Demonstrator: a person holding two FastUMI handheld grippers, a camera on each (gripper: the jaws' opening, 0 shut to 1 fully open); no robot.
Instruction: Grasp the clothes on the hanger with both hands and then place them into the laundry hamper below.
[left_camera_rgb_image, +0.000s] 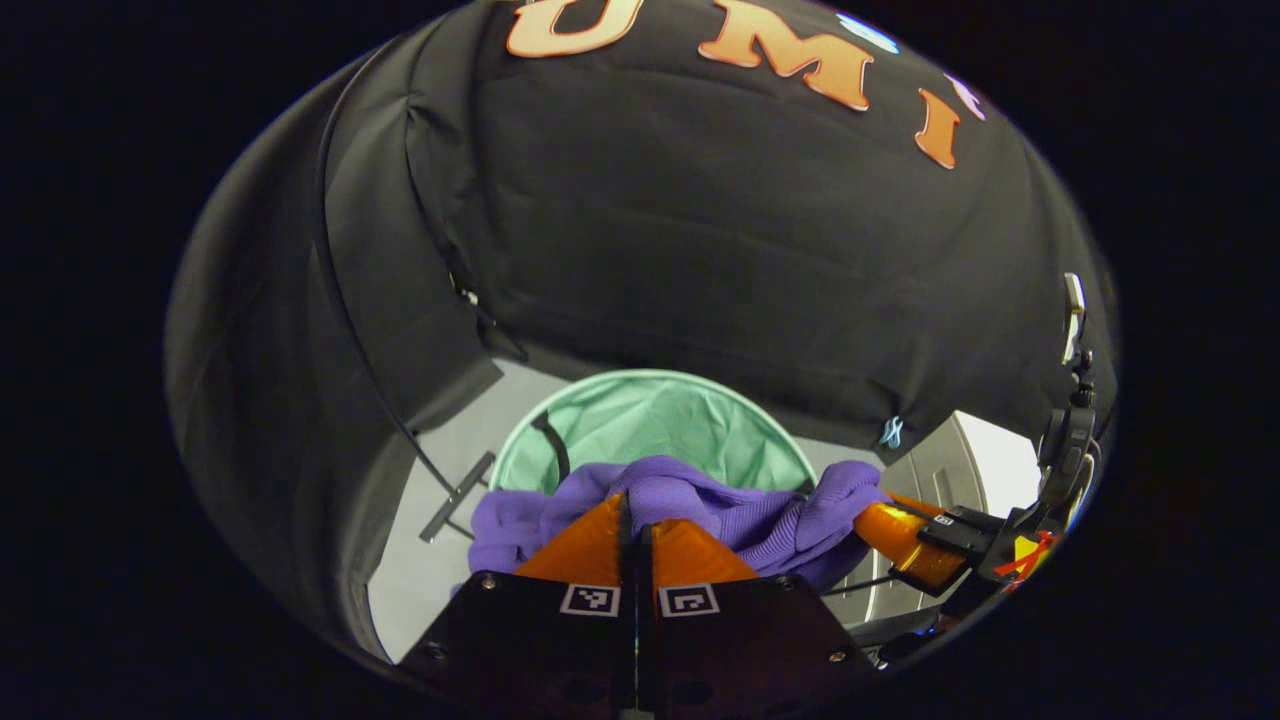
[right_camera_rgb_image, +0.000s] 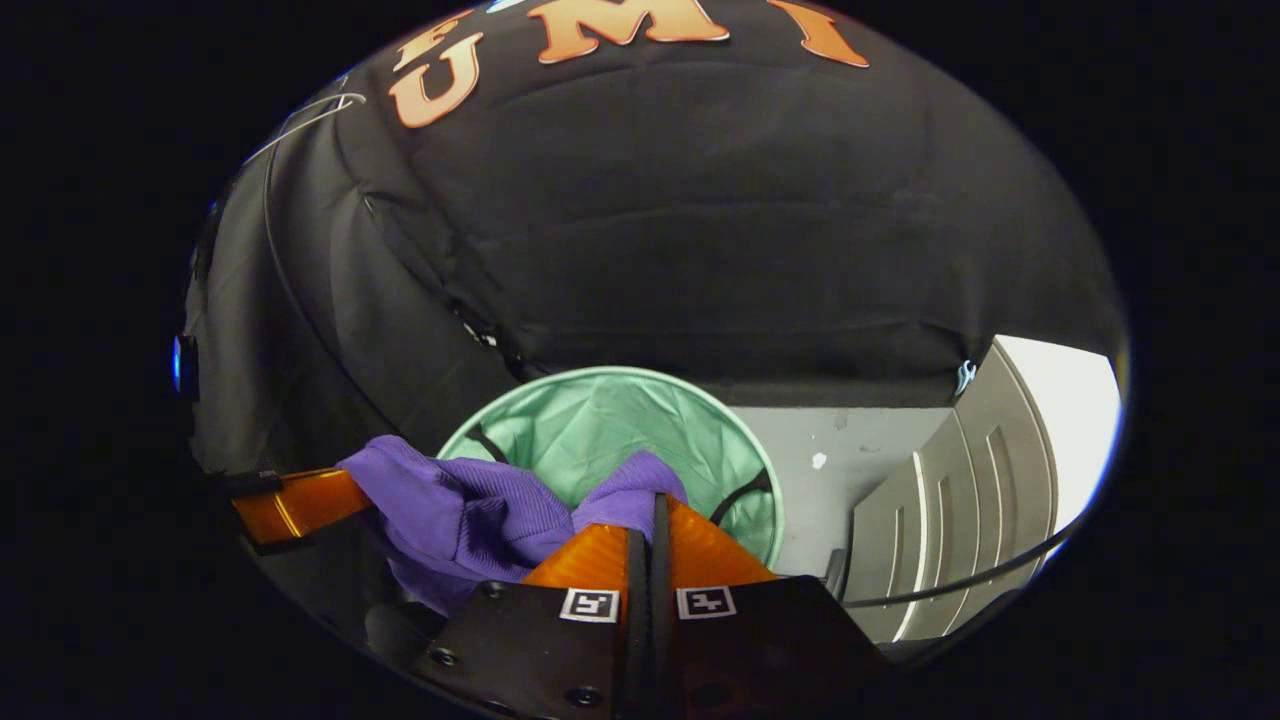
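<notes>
Purple ribbed garment (left_camera_rgb_image: 700, 505) stretched above mint-green mesh hamper (left_camera_rgb_image: 655, 415), pinched at one end by closed left gripper (left_camera_rgb_image: 634, 515), at other end by closed right gripper (right_camera_rgb_image: 650, 520).

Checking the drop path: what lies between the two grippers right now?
The purple garment spans the stretch, pinched at one end by the left gripper and at the other by the right gripper. It hangs over the green hamper in both gripper views.

- We note a dim booth; the black wall cloth (left_camera_rgb_image: 700, 250) swallows light.
- Brightest patch: the pale opening (right_camera_rgb_image: 1060, 420) at right, nearly blown out.
- Fisheye bending grows toward edges; centre stays sharp.
</notes>
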